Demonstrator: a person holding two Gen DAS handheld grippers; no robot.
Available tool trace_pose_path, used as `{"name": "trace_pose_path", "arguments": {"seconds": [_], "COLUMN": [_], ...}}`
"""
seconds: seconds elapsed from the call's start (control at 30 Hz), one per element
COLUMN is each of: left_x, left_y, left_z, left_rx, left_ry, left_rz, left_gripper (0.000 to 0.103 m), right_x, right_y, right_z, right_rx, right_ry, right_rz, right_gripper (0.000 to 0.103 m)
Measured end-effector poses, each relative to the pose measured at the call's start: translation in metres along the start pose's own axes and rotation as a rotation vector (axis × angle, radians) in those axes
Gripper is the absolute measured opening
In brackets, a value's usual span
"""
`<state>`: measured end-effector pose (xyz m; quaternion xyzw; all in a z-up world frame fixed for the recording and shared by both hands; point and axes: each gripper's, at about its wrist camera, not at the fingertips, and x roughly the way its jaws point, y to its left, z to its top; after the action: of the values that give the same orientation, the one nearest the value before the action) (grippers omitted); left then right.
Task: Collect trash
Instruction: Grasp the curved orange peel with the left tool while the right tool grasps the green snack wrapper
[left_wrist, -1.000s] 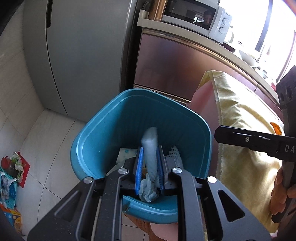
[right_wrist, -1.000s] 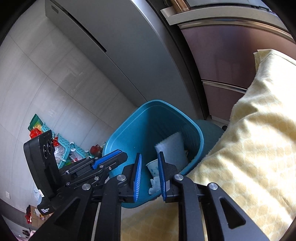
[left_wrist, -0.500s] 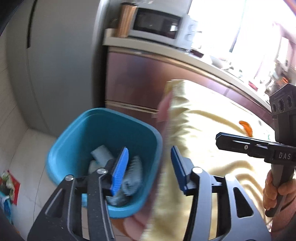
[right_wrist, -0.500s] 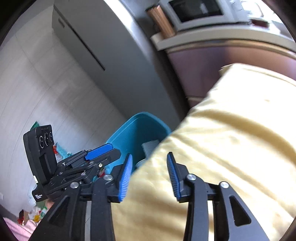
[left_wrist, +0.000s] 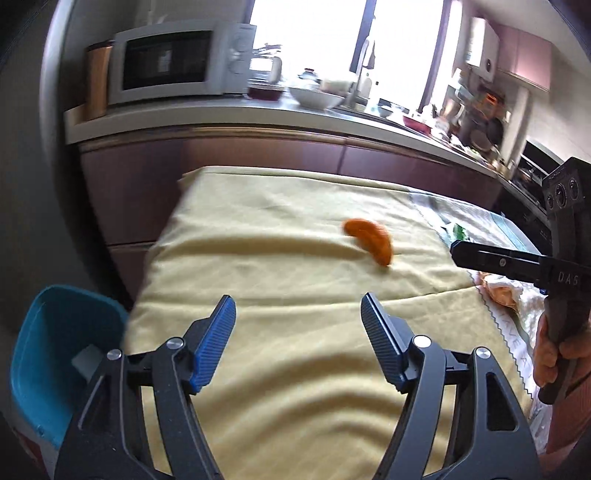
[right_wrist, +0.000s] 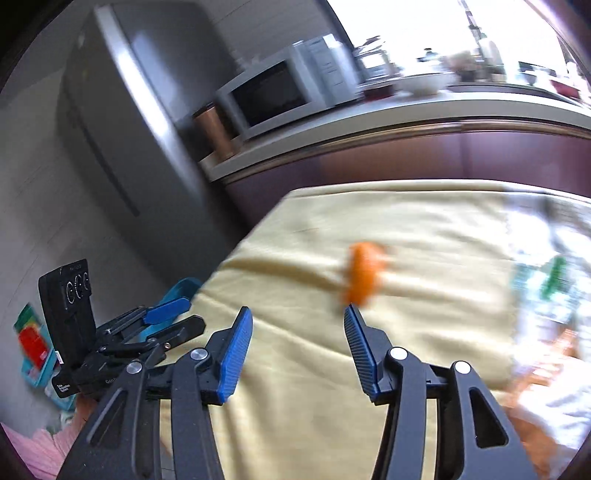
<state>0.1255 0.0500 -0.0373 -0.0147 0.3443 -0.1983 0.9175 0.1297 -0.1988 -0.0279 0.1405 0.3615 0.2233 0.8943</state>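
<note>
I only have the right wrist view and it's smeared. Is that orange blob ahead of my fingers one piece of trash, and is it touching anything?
Observer: On the left wrist view the orange peel is one curved piece lying alone on the yellow cloth.
Operator: Where is the bin? I see only a sliver.
Observer: The blue bin sits below the cloth's left edge, with a pale scrap inside.
Operator: Anything more to collect?
Observer: A crumpled orange-and-white wrapper lies beneath the right gripper.
</note>
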Motion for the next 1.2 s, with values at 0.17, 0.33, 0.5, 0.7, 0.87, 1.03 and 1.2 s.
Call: {"name": "trace_pose_path", "arguments": {"seconds": [0.17, 0.33, 0.5, 0.7, 0.87, 1.03, 1.2], "left_x": [0.028, 0.054, 0.08, 0.103, 0.116, 0.126, 0.134], "left_y": [-0.041, -0.073, -0.089, -0.096, -0.097, -0.097, -0.095], "left_z": [0.015, 0.029, 0.041, 0.048, 0.051, 0.051, 0.05], "left_rx": [0.07, 0.133, 0.143, 0.139, 0.13, 0.124, 0.112], "left_ry": [0.028, 0.049, 0.081, 0.121, 0.146, 0.175, 0.204], "left_rz": [-0.039, -0.043, -0.034, -0.014, -0.006, -0.002, -0.007], "left_gripper": [0.069, 0.068, 0.065, 0.063, 0.06, 0.05, 0.037], "right_x": [-0.029, -0.048, -0.056, -0.049, -0.038, -0.027, -0.015], "right_y": [-0.046, -0.082, -0.119, -0.156, -0.175, -0.184, -0.192], "right_z": [0.001, 0.007, 0.016, 0.025, 0.028, 0.03, 0.029], "right_rx": [0.051, 0.07, 0.097, 0.138, 0.165, 0.184, 0.21], "right_ry": [-0.046, -0.073, -0.069, -0.031, 0.011, 0.041, 0.078], "right_rz": [-0.094, -0.179, -0.24, -0.29, -0.296, -0.284, -0.273], "right_gripper": [0.049, 0.049, 0.049, 0.049, 0.049, 0.05, 0.052]}}
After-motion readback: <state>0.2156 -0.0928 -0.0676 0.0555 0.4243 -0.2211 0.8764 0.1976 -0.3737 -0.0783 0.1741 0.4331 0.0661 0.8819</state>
